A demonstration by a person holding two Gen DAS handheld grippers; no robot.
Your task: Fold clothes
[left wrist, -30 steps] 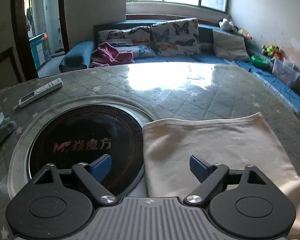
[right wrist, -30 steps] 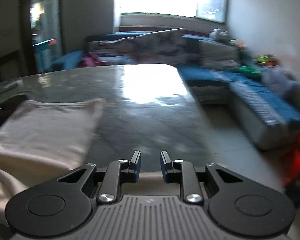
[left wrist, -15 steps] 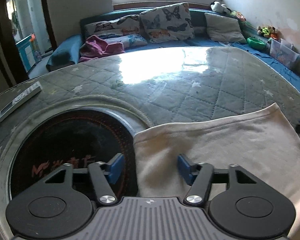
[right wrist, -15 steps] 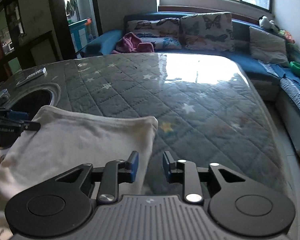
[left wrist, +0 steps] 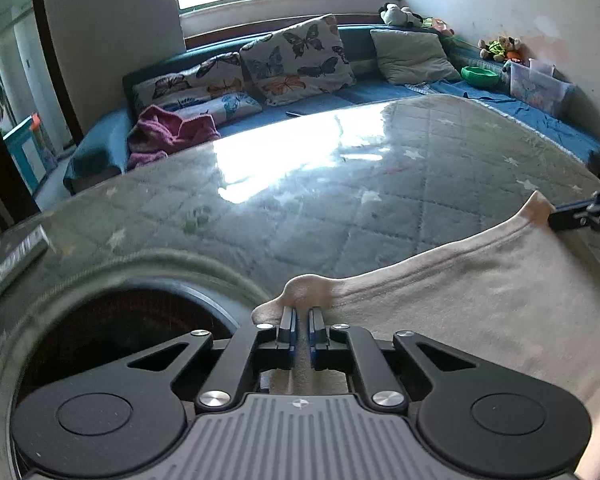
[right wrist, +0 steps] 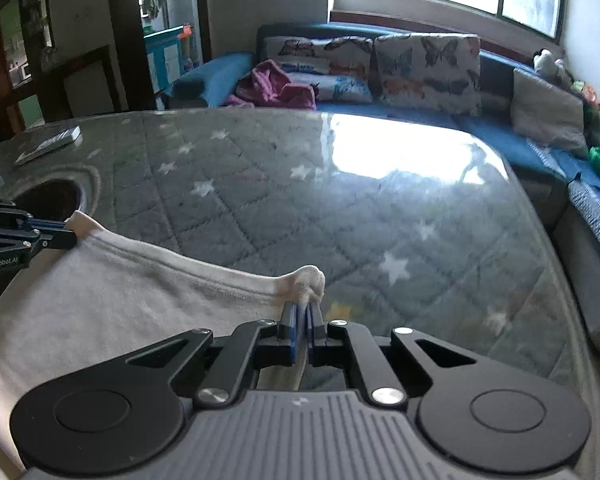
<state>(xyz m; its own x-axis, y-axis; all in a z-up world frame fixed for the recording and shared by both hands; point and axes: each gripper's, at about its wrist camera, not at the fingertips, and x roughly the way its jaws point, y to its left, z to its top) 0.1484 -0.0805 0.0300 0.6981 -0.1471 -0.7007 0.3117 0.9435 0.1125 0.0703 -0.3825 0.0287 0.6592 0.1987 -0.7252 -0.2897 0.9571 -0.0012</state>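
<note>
Two tongs, my left tongs (left wrist: 299,322) and right tongs (right wrist: 302,316), each clench a far corner of the cream garment (left wrist: 480,300); its hem runs left-right between them above the tabletop (left wrist: 340,184).

The cream garment (left wrist: 480,304) runs off the frame at 4 o'clock; the remote (left wrist: 18,256) at 9 o'clock is blurred, its markings unreadable.

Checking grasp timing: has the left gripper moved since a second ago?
Yes. The left gripper shifted right off the dark round recess and shut on the cream garment.
</note>
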